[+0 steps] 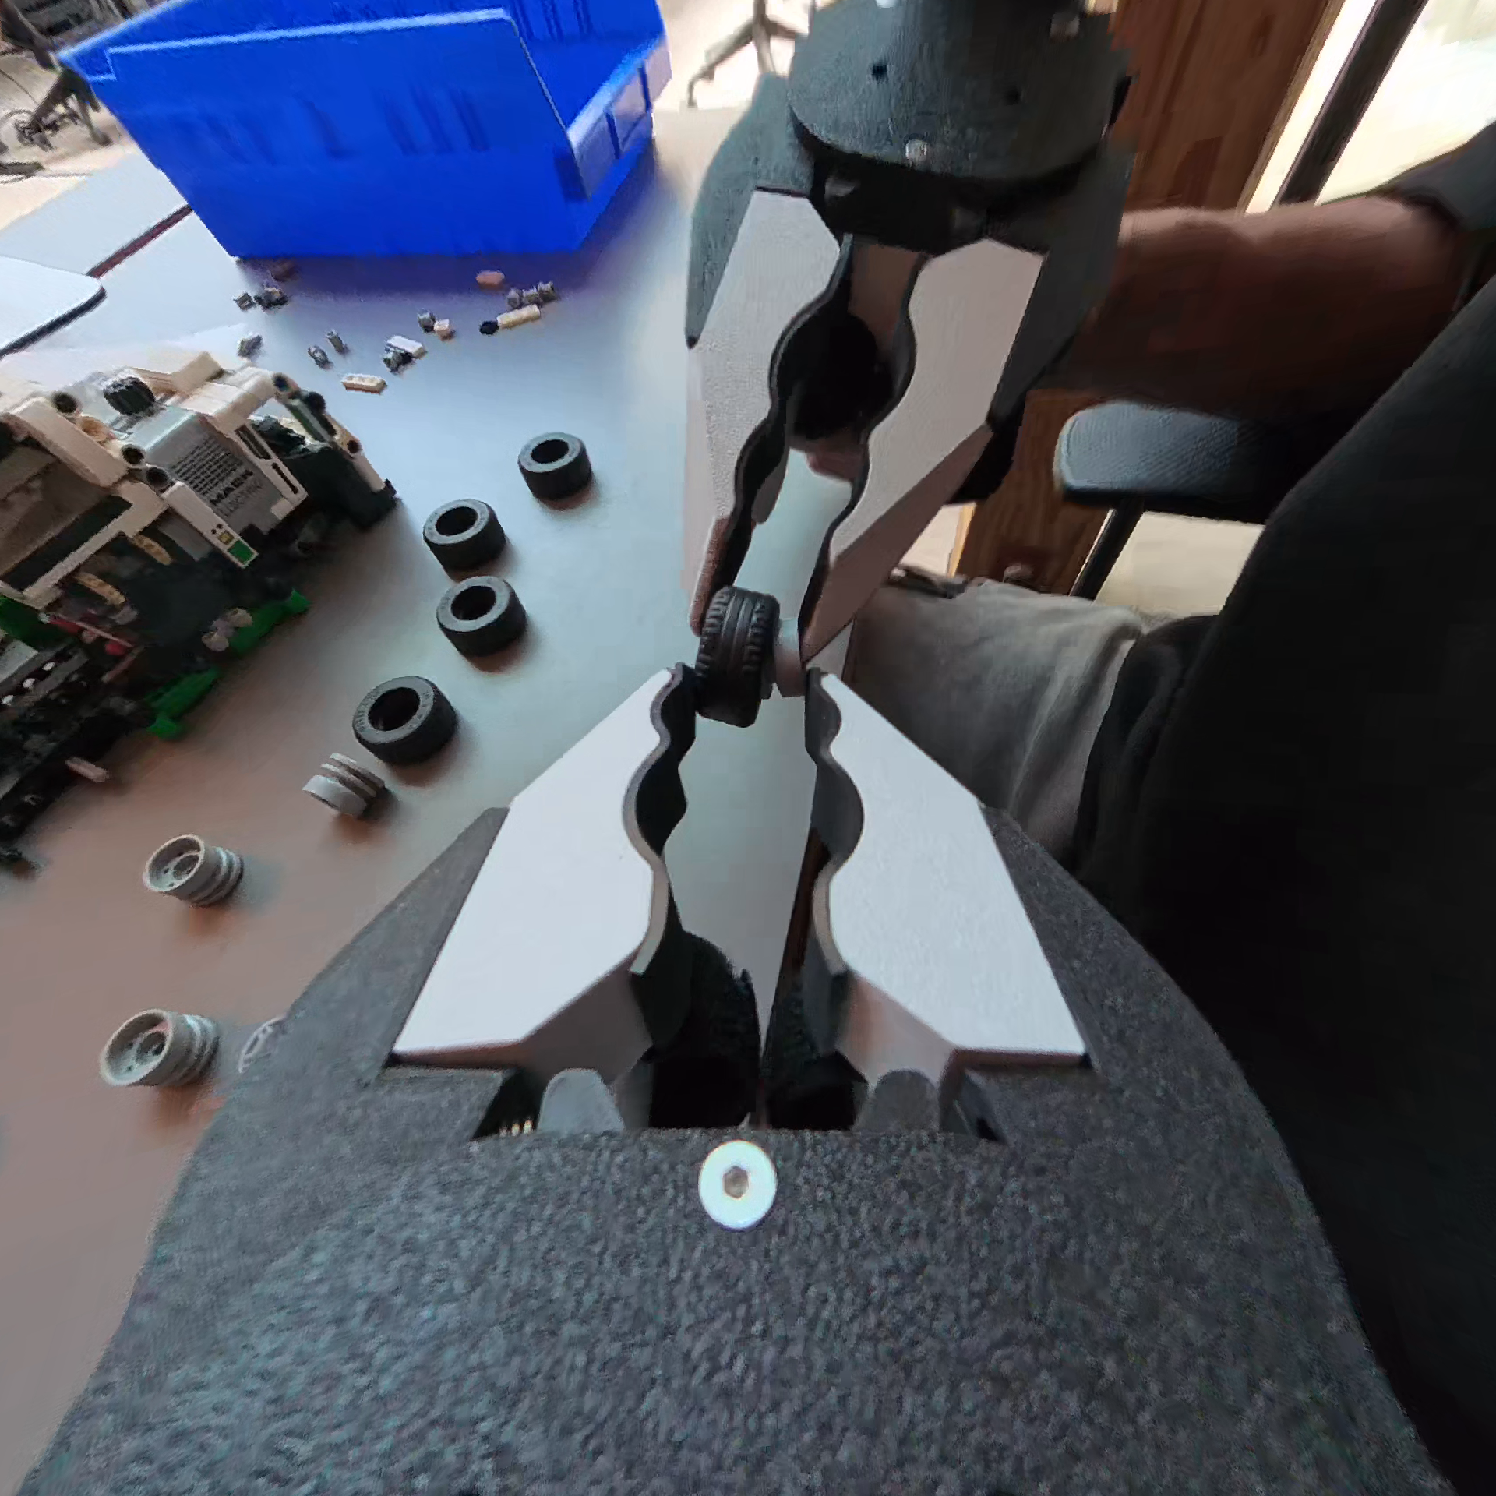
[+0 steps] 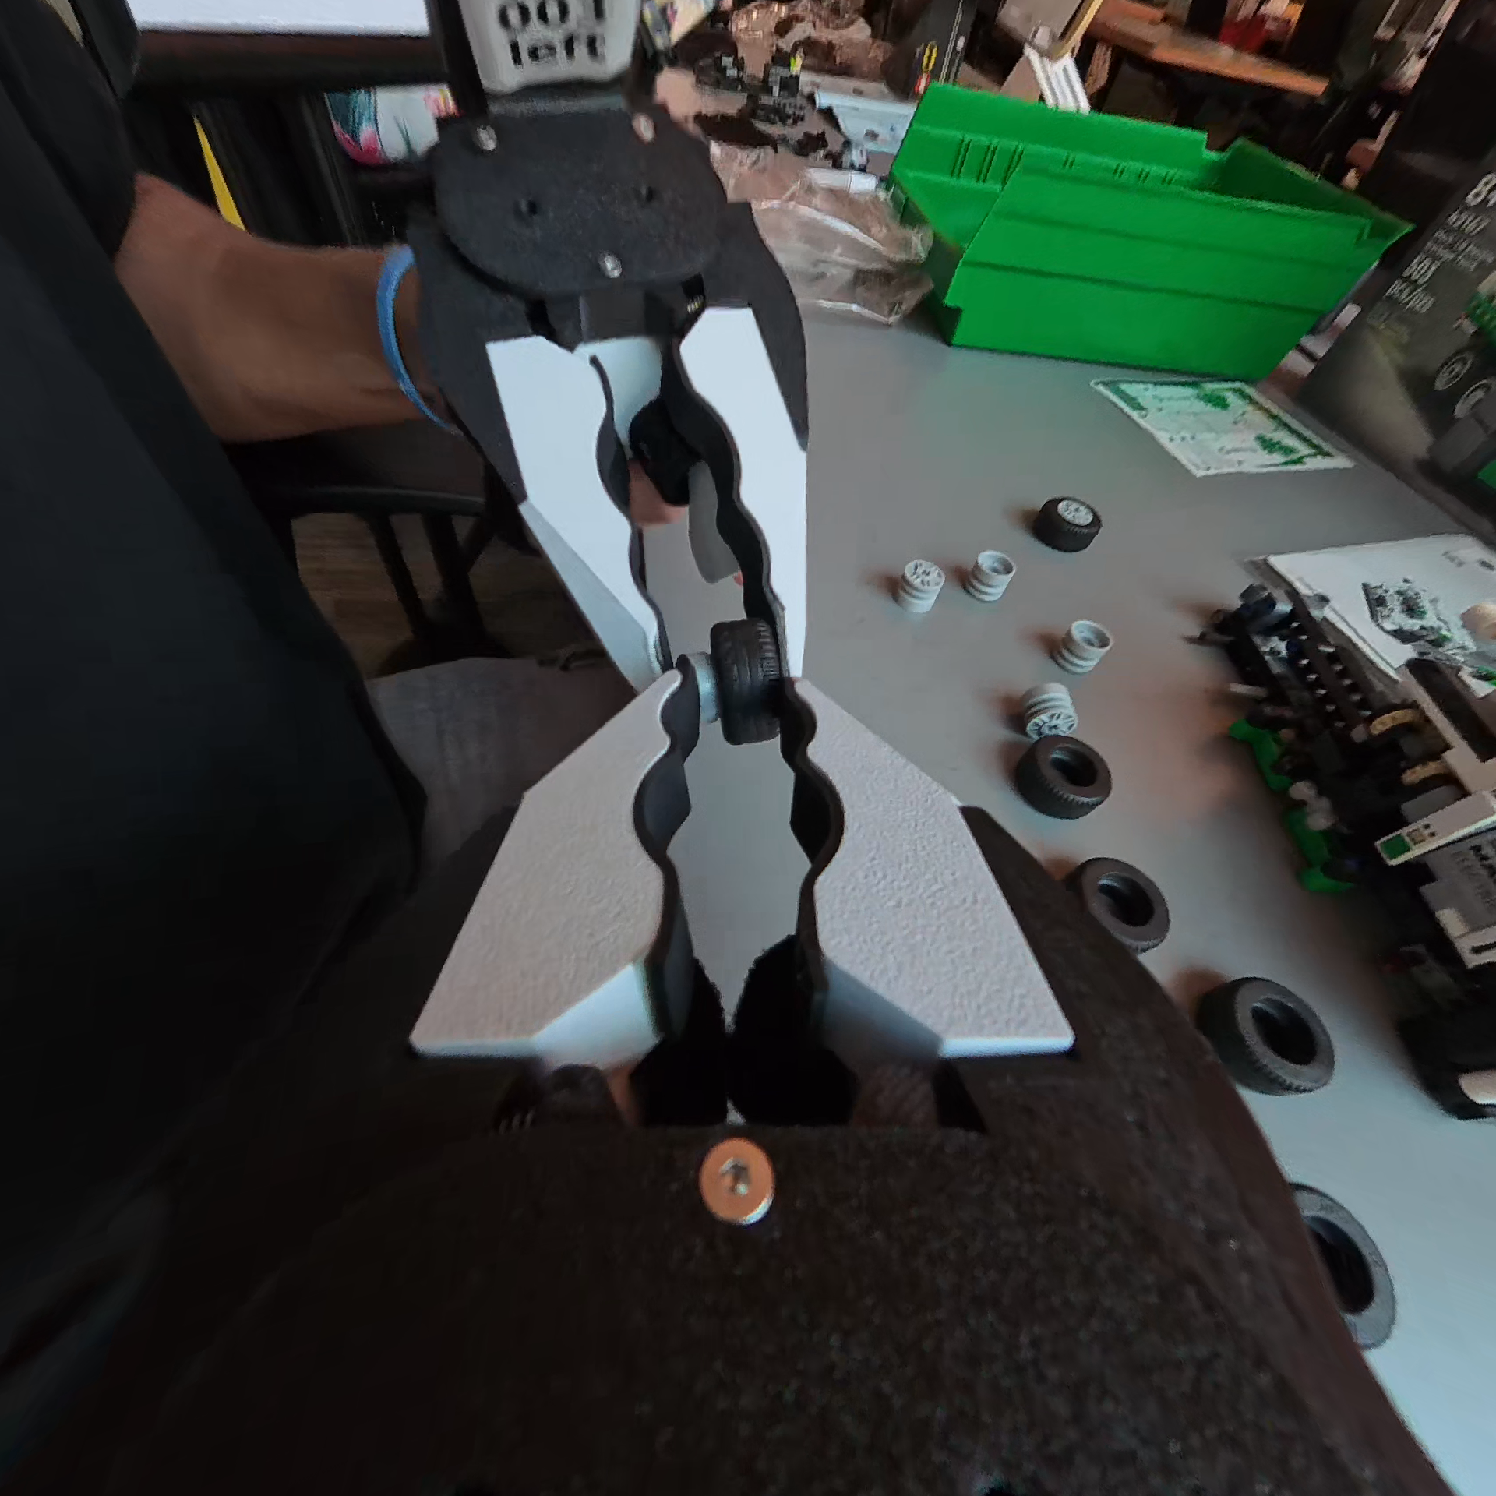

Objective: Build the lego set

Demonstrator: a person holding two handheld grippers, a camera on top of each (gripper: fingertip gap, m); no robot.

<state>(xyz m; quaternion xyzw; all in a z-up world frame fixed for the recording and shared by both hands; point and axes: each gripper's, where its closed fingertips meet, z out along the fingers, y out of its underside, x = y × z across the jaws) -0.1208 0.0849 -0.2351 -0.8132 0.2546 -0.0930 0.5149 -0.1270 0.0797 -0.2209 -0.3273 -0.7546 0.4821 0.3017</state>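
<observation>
A black tyre (image 1: pixel 733 664) with a grey wheel rim (image 1: pixel 785 652) partly in its side hangs in the air at the table's near edge. My left gripper (image 1: pixel 743 680) and my right gripper (image 1: pixel 757 615) meet tip to tip, and both are shut across the tyre and rim. In the right wrist view the tyre (image 2: pixel 749 680) sits to the right of the rim (image 2: pixel 700 688). There my right gripper (image 2: pixel 737 688) reaches up from below and the left gripper (image 2: pixel 723 643) comes down from above. The part-built truck model (image 1: pixel 162 526) lies on the table to the left.
Several loose tyres (image 1: pixel 480 615) and grey rims (image 1: pixel 194 869) lie in a row beside the model. One finished wheel (image 2: pixel 1067 524) stands farther off. A blue bin (image 1: pixel 388 121), small loose parts (image 1: pixel 405 340), a green bin (image 2: pixel 1133 243) and a sheet (image 2: pixel 1214 425) sit at the back. Both grippers' tips are close together, under 4 cm apart. From either gripper's tips it is about 20 centimetres to the part-built truck model (image 1: pixel 162 526). The right camera catches it too, in the right wrist view (image 2: pixel 1452 784).
</observation>
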